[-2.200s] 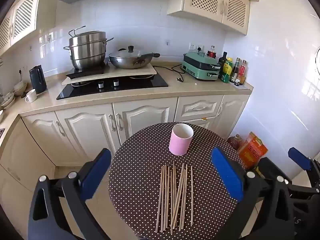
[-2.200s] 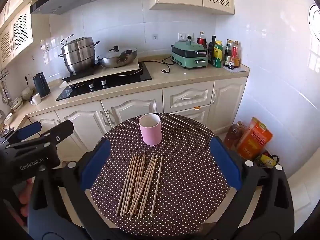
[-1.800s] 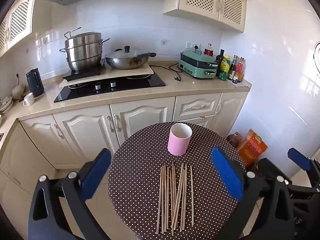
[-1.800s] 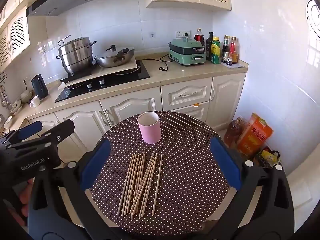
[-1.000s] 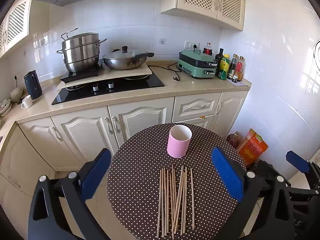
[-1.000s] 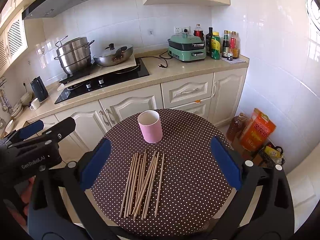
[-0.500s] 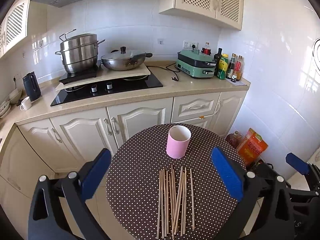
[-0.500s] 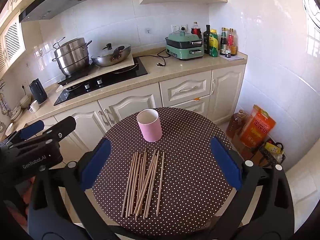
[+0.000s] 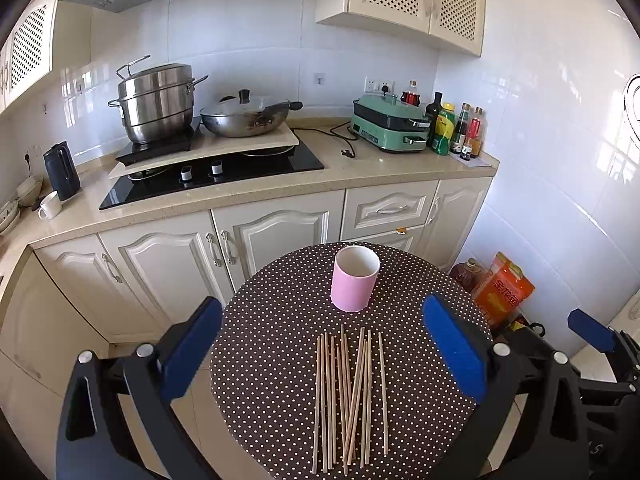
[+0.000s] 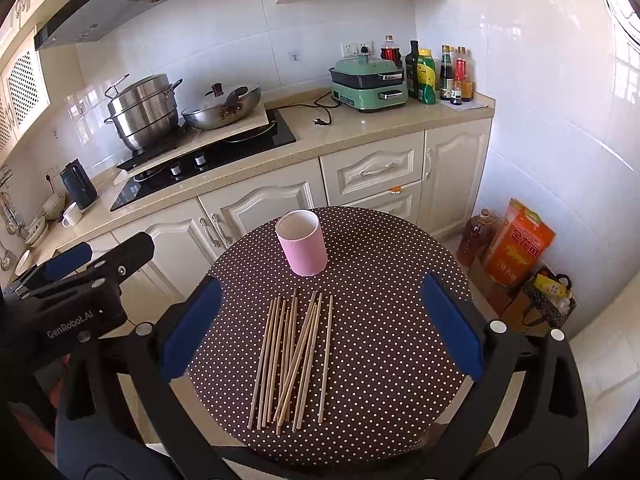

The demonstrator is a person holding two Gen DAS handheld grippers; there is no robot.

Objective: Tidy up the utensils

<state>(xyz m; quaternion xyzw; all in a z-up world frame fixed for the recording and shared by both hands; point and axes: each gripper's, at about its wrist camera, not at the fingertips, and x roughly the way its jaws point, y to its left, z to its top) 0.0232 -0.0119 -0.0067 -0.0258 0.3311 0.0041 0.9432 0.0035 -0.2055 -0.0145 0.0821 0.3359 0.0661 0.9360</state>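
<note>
Chopsticks: a loose bundle of pale wooden chopsticks lies flat on the near half of the round table, mostly parallel and pointing toward the cup, a few crossing at slight angles; one stick lies a little apart on the right side
Cup: a pink cylindrical cup with a white inside stands upright near the table's far edge, just beyond the chopstick tips and not touching them
Table: dark brown cloth with white dots; bare cloth on both sides of the bundle
Left gripper: the left gripper hangs above the near part of the table with its blue-padded jaws spread wide, holding nothing
Right gripper: the right gripper likewise hangs over the table, jaws wide apart and empty, the bundle between them in its view
Edges: the near ends of the chopsticks reach close to the table's near rim
Surroundings: cream kitchen cabinets stand behind the table; an orange bag sits on the floor to the right
</note>
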